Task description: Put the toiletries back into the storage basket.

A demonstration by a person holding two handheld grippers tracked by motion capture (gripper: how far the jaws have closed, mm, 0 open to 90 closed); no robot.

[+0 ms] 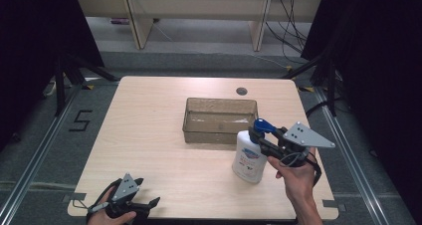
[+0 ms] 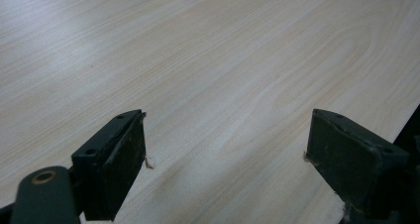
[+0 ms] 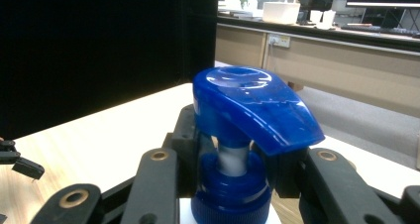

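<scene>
As it stands on the wooden table [image 1: 149,135]:
Pump bottle [image 1: 249,158]: white body, blue-and-red label, blue collar, blue pump head [image 3: 252,102]; upright, just in front of the clear plastic bin [image 1: 219,120].
Right gripper [image 1: 261,135]: jaws pinching the pump's neck under the head.
Left gripper [image 2: 225,159]: jaws spread, nothing between, low over the table's near edge.

We grip the white pump bottle [image 1: 249,158] at its blue neck with our right tongs [image 1: 259,135]; the clear tub [image 1: 219,120] sits at its eleven o'clock on the worktop [image 1: 149,135].
</scene>
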